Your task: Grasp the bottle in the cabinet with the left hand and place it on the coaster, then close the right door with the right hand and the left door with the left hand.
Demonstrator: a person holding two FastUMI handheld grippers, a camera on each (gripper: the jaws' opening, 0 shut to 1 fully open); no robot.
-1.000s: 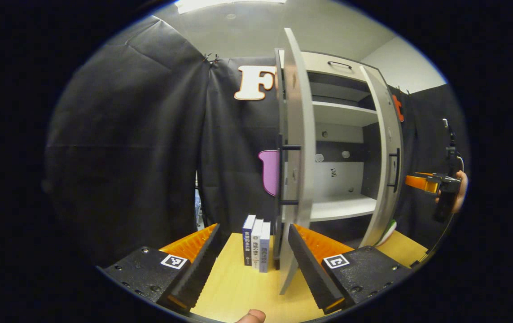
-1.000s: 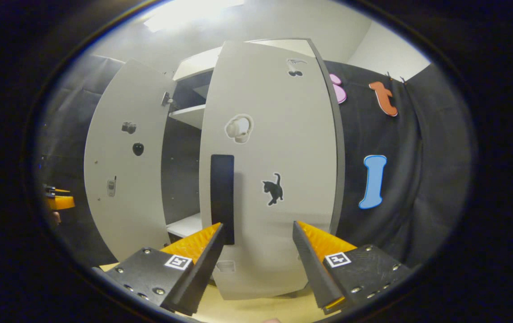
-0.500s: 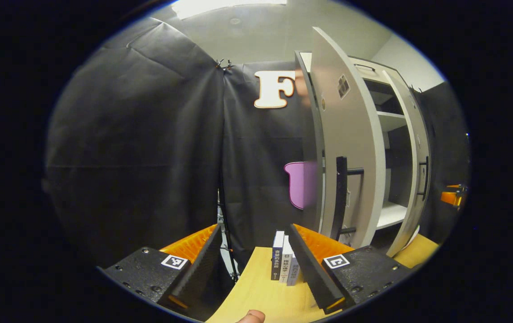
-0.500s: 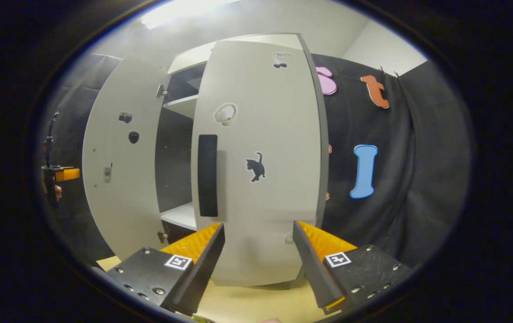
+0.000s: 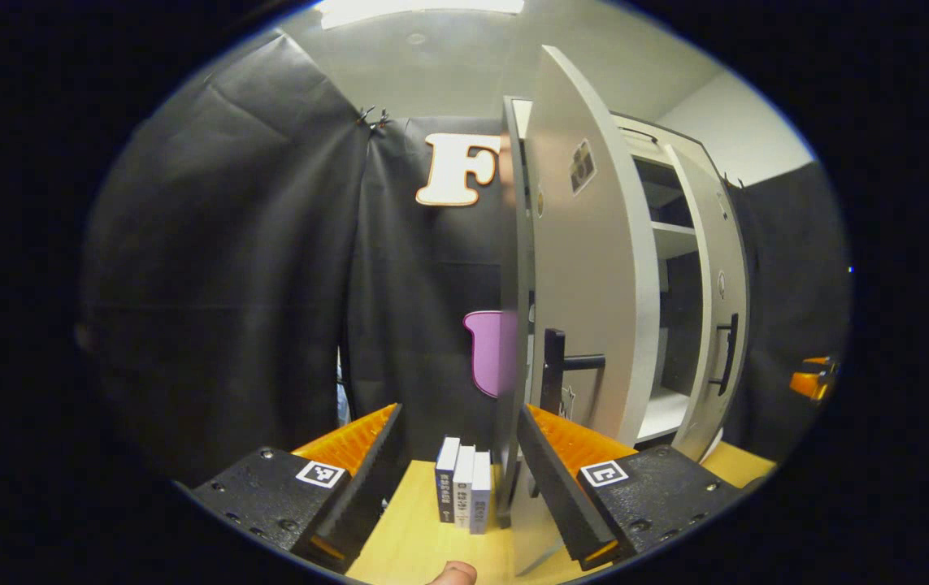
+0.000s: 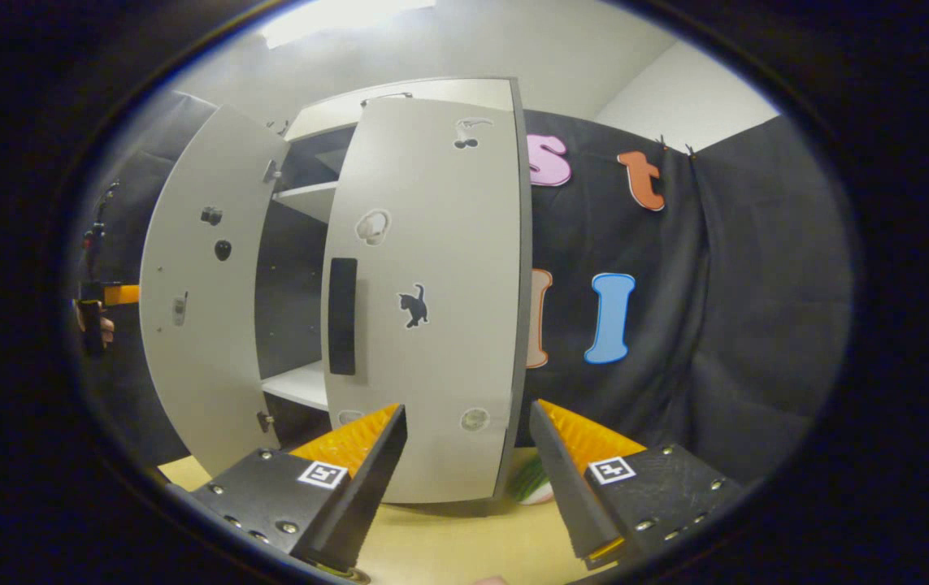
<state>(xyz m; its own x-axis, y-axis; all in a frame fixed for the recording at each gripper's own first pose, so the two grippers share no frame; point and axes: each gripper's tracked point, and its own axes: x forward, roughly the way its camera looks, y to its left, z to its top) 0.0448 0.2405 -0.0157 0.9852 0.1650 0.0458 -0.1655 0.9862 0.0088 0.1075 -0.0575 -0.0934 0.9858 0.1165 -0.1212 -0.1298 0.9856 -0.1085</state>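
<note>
Right gripper view — right tool [image 6: 468,455] gapes empty before right door [image 6: 431,284]; left tool [image 5: 460,463] likewise.

Right gripper [image 6: 468,455] hanging with fingers apart before the right door [image 6: 423,301] — nearly closed, possibly; left door [image 6: 204,301] standing ajar.

light wood surface [image 5: 419,536] carries a white cabinet [image 5: 643,162] with both doors ajar. three upright books [image 5: 462,491] stand together just beside the cabinet's left door. a green and white item [image 6: 531,483] lies by the cabinet base.
</note>
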